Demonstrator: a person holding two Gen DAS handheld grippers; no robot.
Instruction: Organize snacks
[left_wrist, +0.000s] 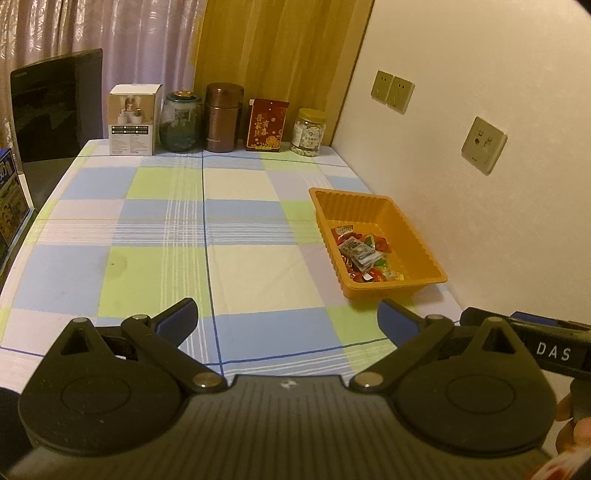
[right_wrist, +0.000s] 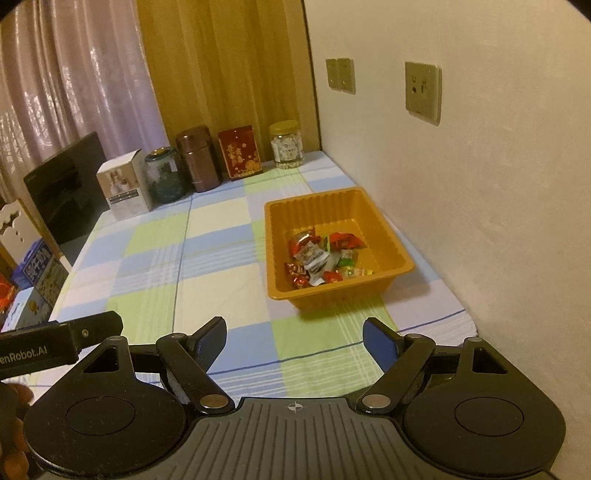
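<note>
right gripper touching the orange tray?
Apart. The right wrist view shows checked tablecloth between the open right gripper and the orange tray.

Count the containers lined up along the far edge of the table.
5, left to right: white box, green glass jar, brown canister, red packet, yellow-lidded jar nearest the wall. None appears hidden behind them.

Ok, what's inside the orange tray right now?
The orange tray holds a small pile of wrapped snacks, red, green and silvery, in its near end. Anything beneath the pile is covered.
</note>
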